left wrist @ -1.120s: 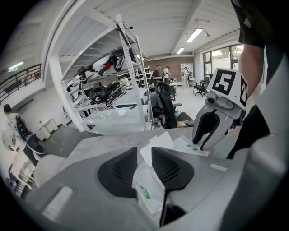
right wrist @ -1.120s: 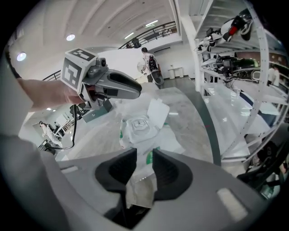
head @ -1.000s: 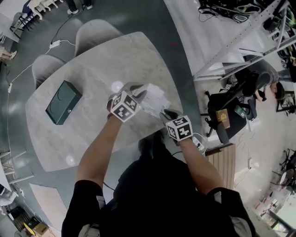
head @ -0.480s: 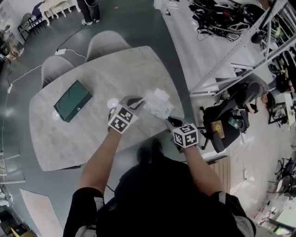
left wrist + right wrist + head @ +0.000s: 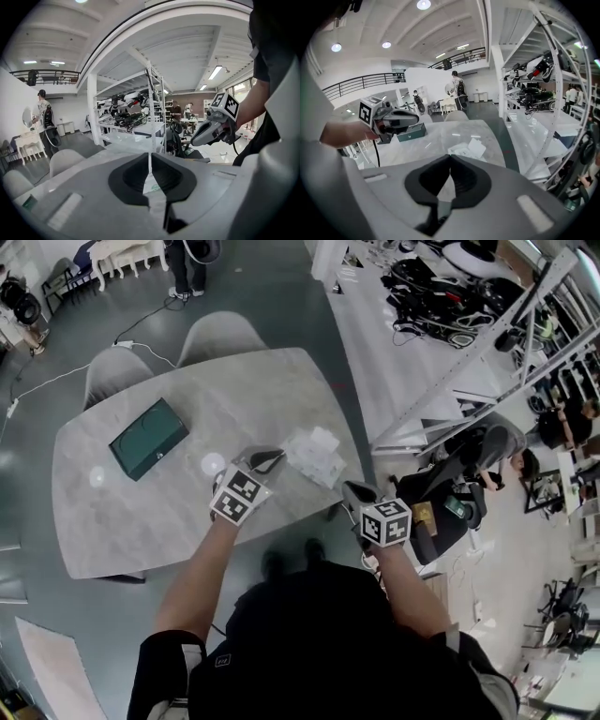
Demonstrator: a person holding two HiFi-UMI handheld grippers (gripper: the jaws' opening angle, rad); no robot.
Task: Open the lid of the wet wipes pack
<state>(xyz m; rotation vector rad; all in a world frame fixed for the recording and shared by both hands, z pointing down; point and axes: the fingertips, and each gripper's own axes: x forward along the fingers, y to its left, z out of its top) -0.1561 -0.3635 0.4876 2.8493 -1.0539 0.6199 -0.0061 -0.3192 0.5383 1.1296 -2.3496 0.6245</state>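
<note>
Wet wipes pack (image 5: 314, 457): white, lying flat on the pale marble-look table (image 5: 122, 521), close to its right-hand edge in the head view, ahead of both grippers.
Lid (image 5: 477, 147): white flap tilted up off the top of the pack, clearest in the right gripper view.
Left gripper (image 5: 268, 460): just to the left of the pack, tips aimed towards it, raised off the tabletop, no contact with the pack; jaws pressed together, nothing between them.
Right gripper (image 5: 354, 491): lower in the head view and right of the pack, out past the table's near right corner, apart from the pack; jaws fully together, empty.
Green box (image 5: 148, 438): dark, flat on the table, well apart from the pack, on the left.
Chairs (image 5: 220, 334): two grey ones, pushed in at the far side of the table.
Shelving (image 5: 487, 343): white metal rack beyond the table on the right, loaded with cables and gear.
</note>
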